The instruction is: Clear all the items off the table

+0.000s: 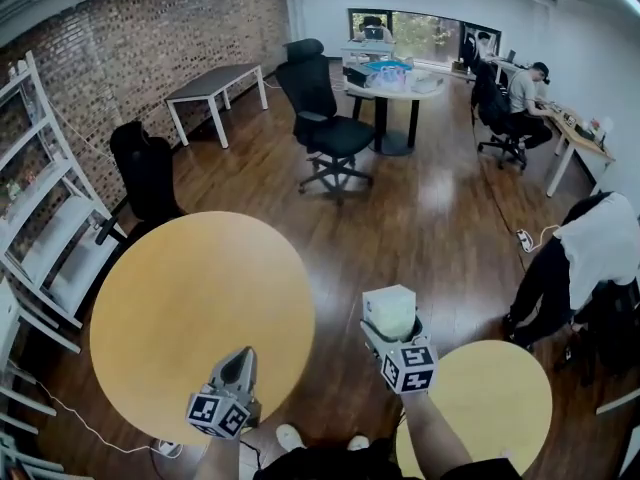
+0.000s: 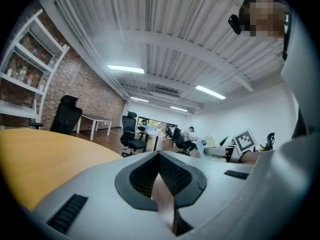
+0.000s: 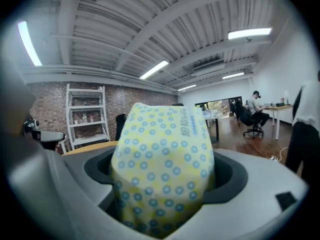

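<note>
A soft tissue pack [image 3: 162, 164], pale yellow with blue dots, fills the space between my right gripper's [image 3: 164, 181] jaws, which are shut on it. In the head view this pack [image 1: 389, 309] is held up over the wooden floor, between the large round yellow table [image 1: 190, 298] and a smaller round yellow table [image 1: 485, 398]. My left gripper [image 1: 240, 356] hangs over the large table's near edge, jaws shut with nothing between them. The left gripper view shows its own closed jaws [image 2: 160, 159] and the right gripper's marker cube [image 2: 245, 140] off to the right. The large table's top shows no items.
A black office chair [image 1: 325, 118] stands mid-room, and another [image 1: 148, 173] sits behind the large table. A white shelf rack [image 1: 40, 218] lines the left brick wall. A white-shirted person [image 1: 590, 258] bends at the right. Desks with seated people fill the back.
</note>
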Tool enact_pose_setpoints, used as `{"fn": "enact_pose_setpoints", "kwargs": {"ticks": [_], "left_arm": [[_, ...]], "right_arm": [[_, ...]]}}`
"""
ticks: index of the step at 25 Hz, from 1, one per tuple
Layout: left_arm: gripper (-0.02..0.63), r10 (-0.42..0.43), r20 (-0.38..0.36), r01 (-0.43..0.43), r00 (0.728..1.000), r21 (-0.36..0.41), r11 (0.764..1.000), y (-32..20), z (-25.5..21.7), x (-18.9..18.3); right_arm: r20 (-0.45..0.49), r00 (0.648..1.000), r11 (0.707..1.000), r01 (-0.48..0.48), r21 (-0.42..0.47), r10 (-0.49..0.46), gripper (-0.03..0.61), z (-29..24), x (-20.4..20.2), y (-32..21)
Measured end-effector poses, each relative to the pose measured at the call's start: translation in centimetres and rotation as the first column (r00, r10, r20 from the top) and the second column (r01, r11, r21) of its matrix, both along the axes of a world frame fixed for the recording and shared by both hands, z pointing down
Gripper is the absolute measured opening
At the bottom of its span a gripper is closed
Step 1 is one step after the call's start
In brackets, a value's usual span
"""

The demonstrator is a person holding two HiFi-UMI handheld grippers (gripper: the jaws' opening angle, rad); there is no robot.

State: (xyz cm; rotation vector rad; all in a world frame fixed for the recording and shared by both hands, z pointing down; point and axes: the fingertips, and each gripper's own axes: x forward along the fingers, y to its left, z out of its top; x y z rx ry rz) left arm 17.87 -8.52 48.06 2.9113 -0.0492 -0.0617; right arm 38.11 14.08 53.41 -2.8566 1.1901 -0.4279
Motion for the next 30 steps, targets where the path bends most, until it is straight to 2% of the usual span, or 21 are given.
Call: {"fn": "enact_pose_setpoints", "kwargs": {"ticks": [3, 5, 9, 11, 14, 16, 18, 22, 24, 26, 30], "left_arm": [[-0.009, -0.101, -0.003, 0.101, 0.995, -0.021, 0.995, -4.4, 0.5, -3.1], [-0.009, -0.147, -0.005, 0.147, 0.989, -0.021, 0.989, -7.2, 0.7, -4.9], [-0.009, -0.232, -0.042, 0.232, 0.972, -0.012, 0.973, -13.6, 0.0, -9.5], [-0.009, -0.301, -0.069, 0.3, 0.951, -0.02, 0.954, -17.0, -0.5, -12.4], [-0.009, -0.407, -0.091, 0.406, 0.909, -0.028, 0.914, -21.1, -0.7, -17.9], [-0.009, -0.472, -0.09, 0.473, 0.877, -0.016, 0.881, -23.4, -0.6, -21.9], [-0.009, -0.554, -0.088, 0.555, 0.828, -0.015, 0.832, -25.9, -0.3, -26.6], [-0.009, -0.716, -0.107, 0.715, 0.69, -0.056, 0.697, -29.2, -0.3, -36.0], [-0.009, -0.765, -0.107, 0.764, 0.635, -0.064, 0.642, -29.5, -0.2, -39.0], [-0.009, -0.796, -0.09, 0.794, 0.598, -0.063, 0.604, -29.2, 0.3, -40.8], [-0.009, -0.832, -0.044, 0.831, 0.552, -0.047, 0.554, -28.4, 1.4, -43.9]], "right_arm": [[-0.019, 0.995, 0.994, 0.094, -0.047, -0.095, 0.502, -0.3, -1.4, -5.1], [-0.034, 0.991, 0.99, 0.124, -0.074, -0.126, 0.502, -0.8, -1.7, -8.0], [-0.057, 0.981, 0.982, 0.18, -0.061, -0.184, 0.502, -2.5, -3.4, -15.0], [-0.081, 0.965, 0.968, 0.243, -0.065, -0.248, 0.502, -3.5, -5.1, -19.9], [-0.095, 0.922, 0.925, 0.368, -0.091, -0.376, 0.502, -3.7, -8.8, -28.1], [-0.104, 0.882, 0.886, 0.449, -0.112, -0.46, 0.502, -3.6, -12.0, -33.2], [-0.124, 0.831, 0.84, 0.529, -0.12, -0.542, 0.502, -4.0, -15.7, -38.0], [-0.13, 0.721, 0.733, 0.67, -0.117, -0.68, 0.502, -4.8, -23.1, -45.7], [-0.111, 0.671, 0.68, 0.724, -0.119, -0.733, 0.502, -4.5, -26.0, -48.3], [-0.084, 0.628, 0.634, 0.765, -0.113, -0.773, 0.503, -3.7, -28.3, -50.2], [-0.027, 0.56, 0.559, 0.823, -0.104, -0.828, 0.503, -0.8, -32.9, -53.3]]}}
